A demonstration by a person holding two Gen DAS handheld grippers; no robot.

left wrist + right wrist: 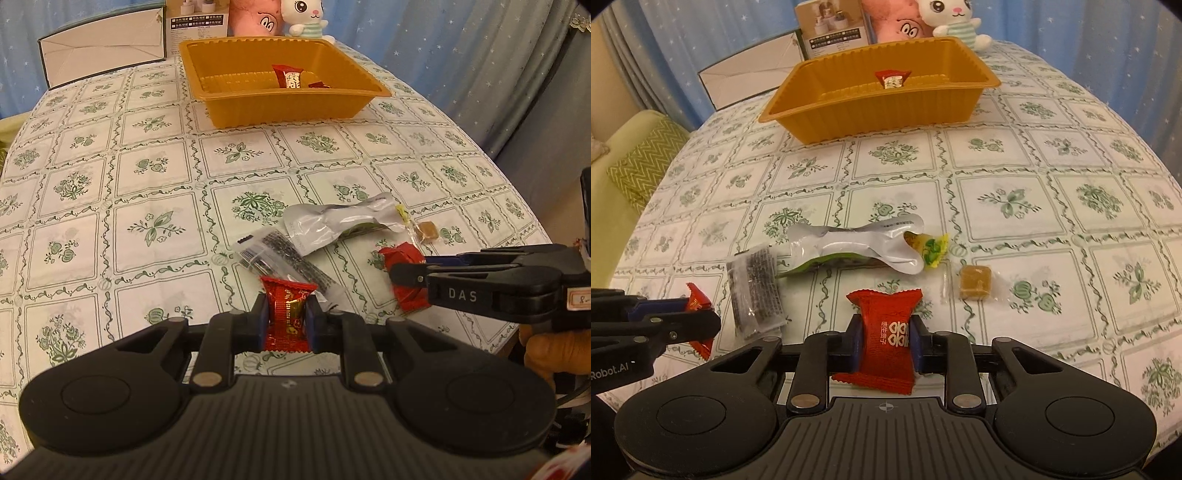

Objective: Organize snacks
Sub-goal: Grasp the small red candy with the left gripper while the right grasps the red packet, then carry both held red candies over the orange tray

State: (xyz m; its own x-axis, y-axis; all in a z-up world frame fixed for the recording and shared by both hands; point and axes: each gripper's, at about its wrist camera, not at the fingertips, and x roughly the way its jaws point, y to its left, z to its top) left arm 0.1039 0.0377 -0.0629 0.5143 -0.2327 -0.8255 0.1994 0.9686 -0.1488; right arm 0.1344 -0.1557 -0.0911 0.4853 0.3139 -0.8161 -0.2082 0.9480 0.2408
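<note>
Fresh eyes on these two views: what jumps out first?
Each gripper is clamped on a red candy: the left gripper on one, the right gripper on another. Behind them, loose snacks lie mid-table around a silver pouch, and an orange tray at the far end holds a few red candies.

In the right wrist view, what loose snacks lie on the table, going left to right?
Clear dark-speckled packet → silver pouch → yellow-green candy → brown cube candy.

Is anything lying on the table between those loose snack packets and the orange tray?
No, only bare tablecloth lies between the packets and the tray; both views show it.
</note>
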